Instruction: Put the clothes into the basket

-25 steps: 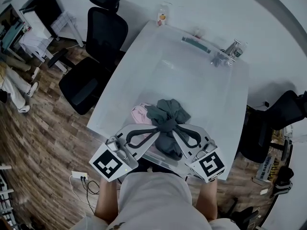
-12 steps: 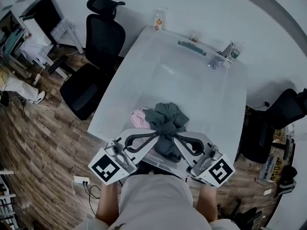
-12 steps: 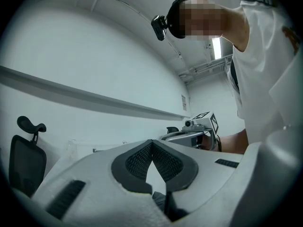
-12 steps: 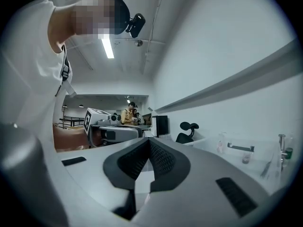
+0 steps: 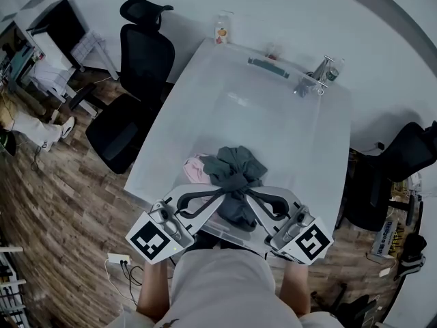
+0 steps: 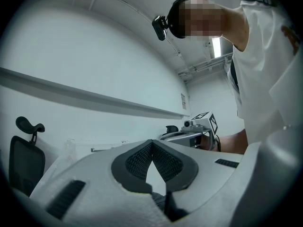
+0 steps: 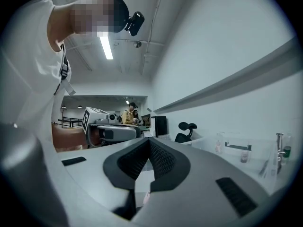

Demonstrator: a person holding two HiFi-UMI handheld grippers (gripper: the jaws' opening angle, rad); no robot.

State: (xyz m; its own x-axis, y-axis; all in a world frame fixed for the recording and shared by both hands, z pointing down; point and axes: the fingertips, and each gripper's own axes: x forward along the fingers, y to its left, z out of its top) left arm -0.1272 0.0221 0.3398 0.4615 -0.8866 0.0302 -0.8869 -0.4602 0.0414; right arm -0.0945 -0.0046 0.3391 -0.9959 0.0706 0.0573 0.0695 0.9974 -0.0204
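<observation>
A dark grey-green garment (image 5: 236, 166) lies bunched near the front of the white table (image 5: 266, 115). Part of it hangs down over the front edge between my two grippers. My left gripper (image 5: 229, 186) and my right gripper (image 5: 247, 191) meet at the middle of the bunch, both shut on its cloth. In the left gripper view the jaws (image 6: 151, 148) are closed, with dark cloth (image 6: 166, 208) showing under them. The right gripper view shows its jaws (image 7: 150, 145) closed the same way. A pink garment (image 5: 196, 170) lies against the left side of the grey one. No basket is in view.
A black office chair (image 5: 133, 80) stands left of the table and another (image 5: 392, 173) at its right. A bottle (image 5: 221, 29), a dark bar (image 5: 268, 64) and a metal fitting (image 5: 316, 80) sit along the far edge. A power strip (image 5: 116, 258) lies on the wooden floor.
The right gripper has swung outward a little and its marker cube has shifted right. The grey garment is drawn tighter between the two grippers. The left gripper has barely moved.
</observation>
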